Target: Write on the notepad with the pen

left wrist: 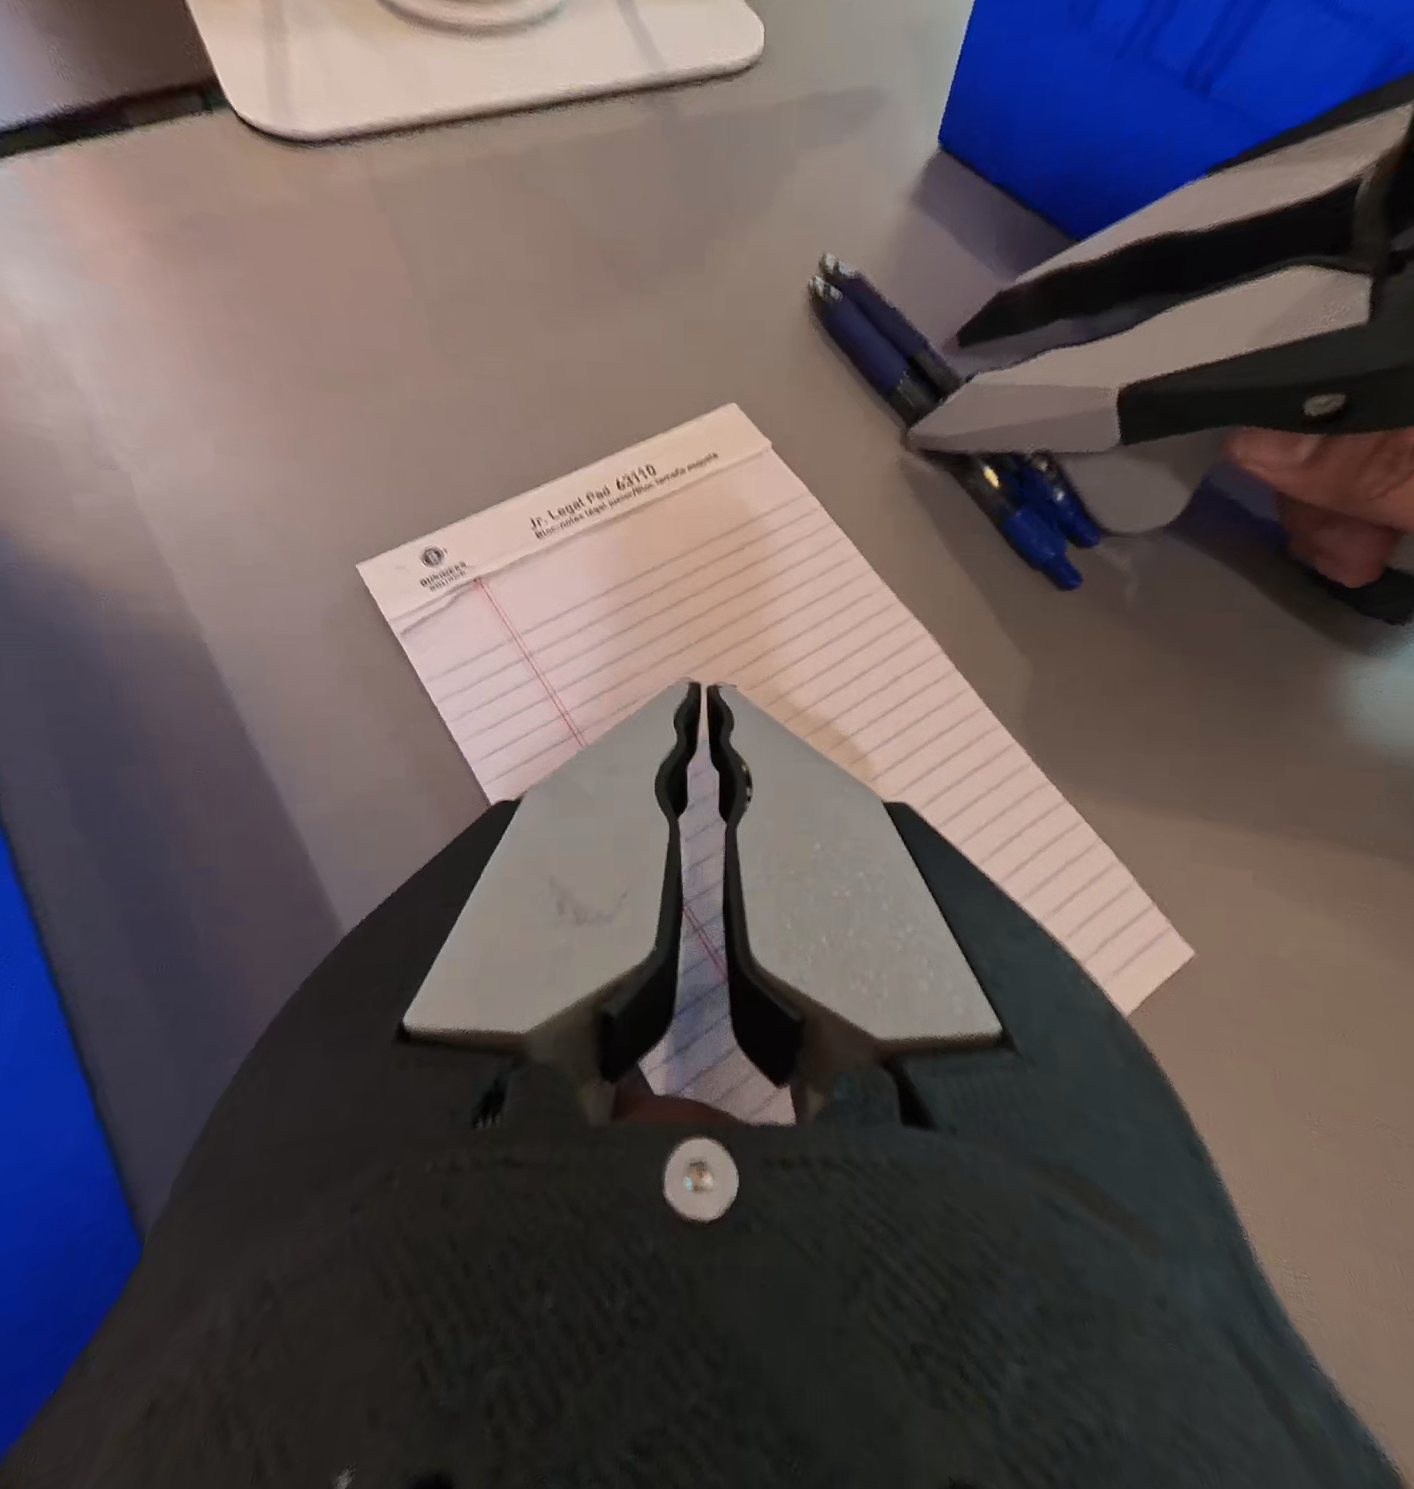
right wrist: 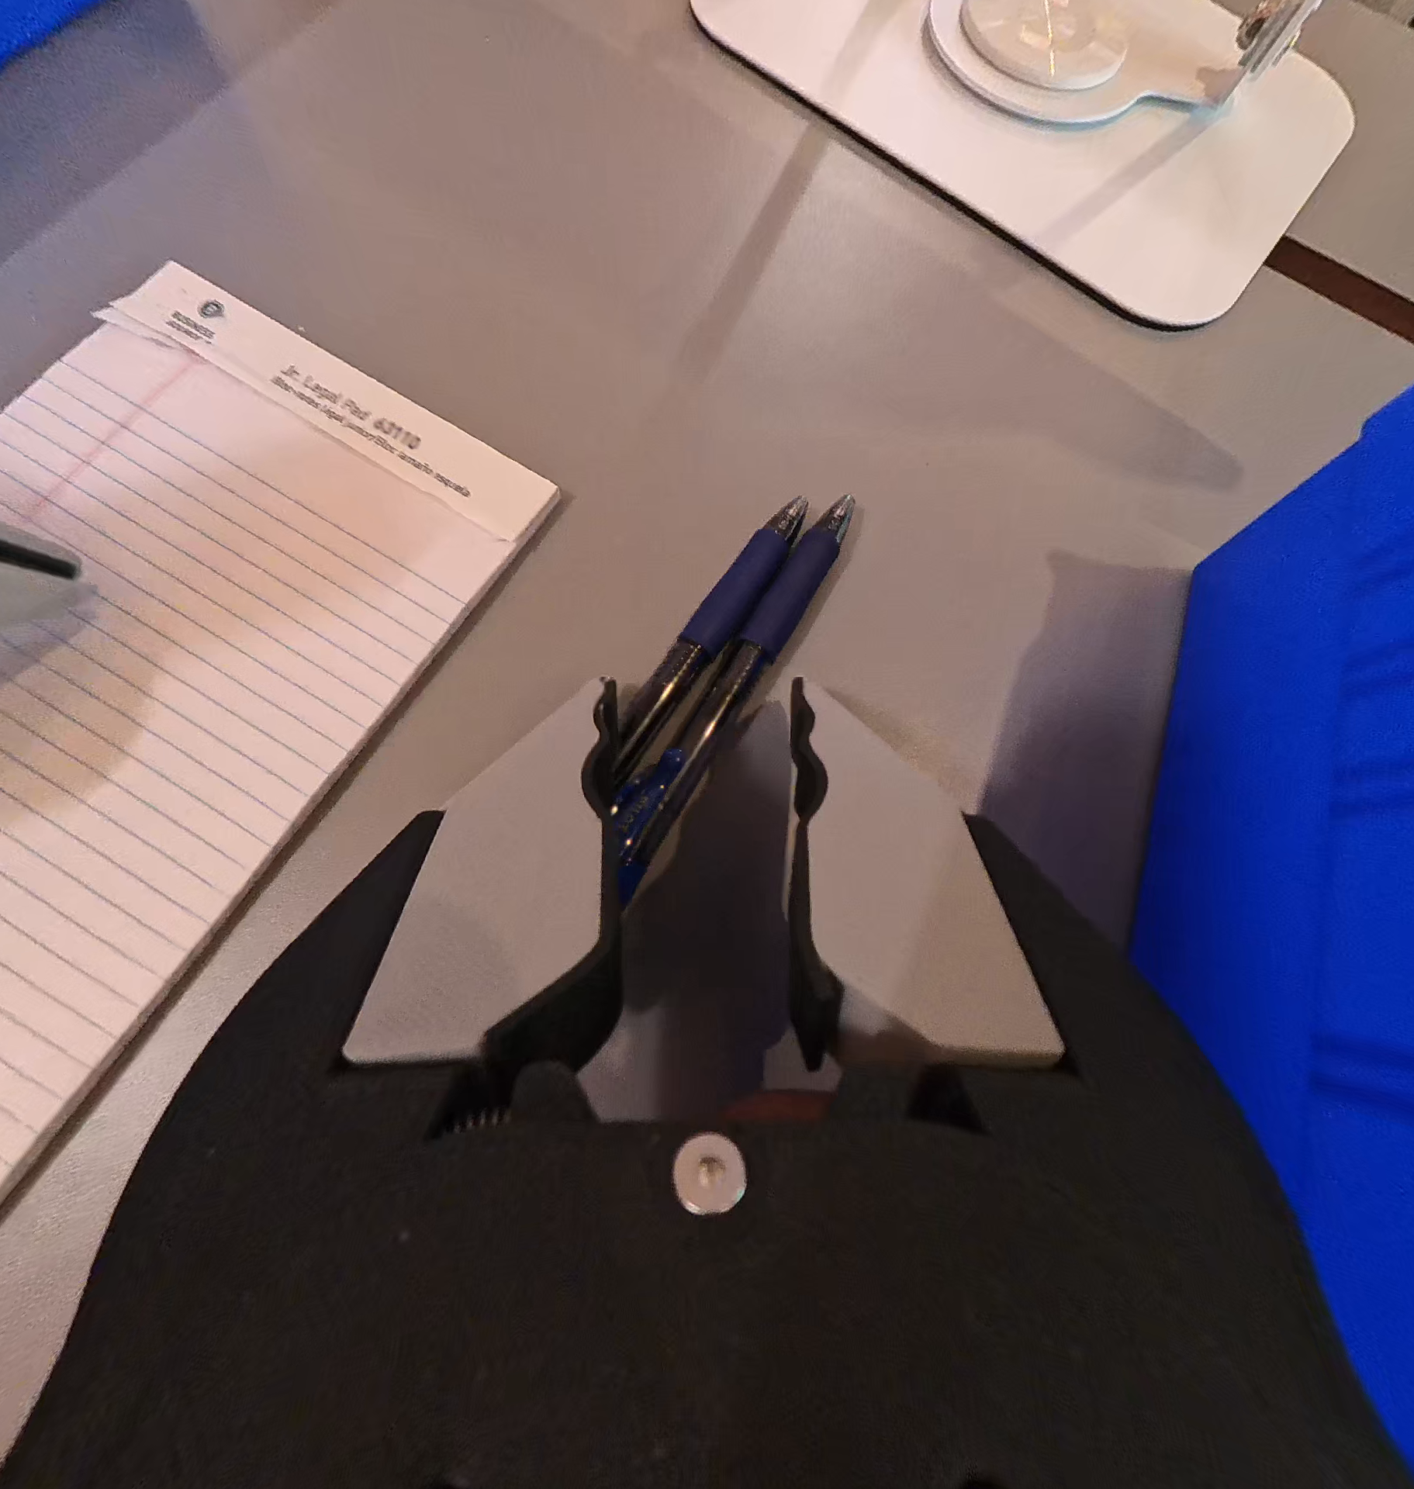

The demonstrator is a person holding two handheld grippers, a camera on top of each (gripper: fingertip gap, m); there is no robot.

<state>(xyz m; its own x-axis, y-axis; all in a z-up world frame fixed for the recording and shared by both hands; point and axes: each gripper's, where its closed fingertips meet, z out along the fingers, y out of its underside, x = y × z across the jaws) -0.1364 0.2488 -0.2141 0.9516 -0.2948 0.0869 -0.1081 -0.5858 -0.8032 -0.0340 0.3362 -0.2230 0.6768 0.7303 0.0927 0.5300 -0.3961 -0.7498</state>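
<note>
Nearest the lens, left gripper (left wrist: pixel 704 691) sits over the lined notepad (left wrist: pixel 768 644), fingers drawn almost together with nothing between them. Right gripper (right wrist: pixel 699 685) has its fingers spread, straddling the rear ends of two blue pens (right wrist: pixel 756 588) lying side by side on the grey table (right wrist: pixel 607 282), right of the notepad. White mat (right wrist: pixel 1090 185) lies far right.

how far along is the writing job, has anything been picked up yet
Early stage. Done: nothing on paper; the notepad page shows no writing. In hand: the right gripper is open, fingers low around two blue pens lying side by side on the table, neither gripped yet. The left gripper is shut and empty over the notepad. Left: grasp one pen, carry it over, write.
</note>
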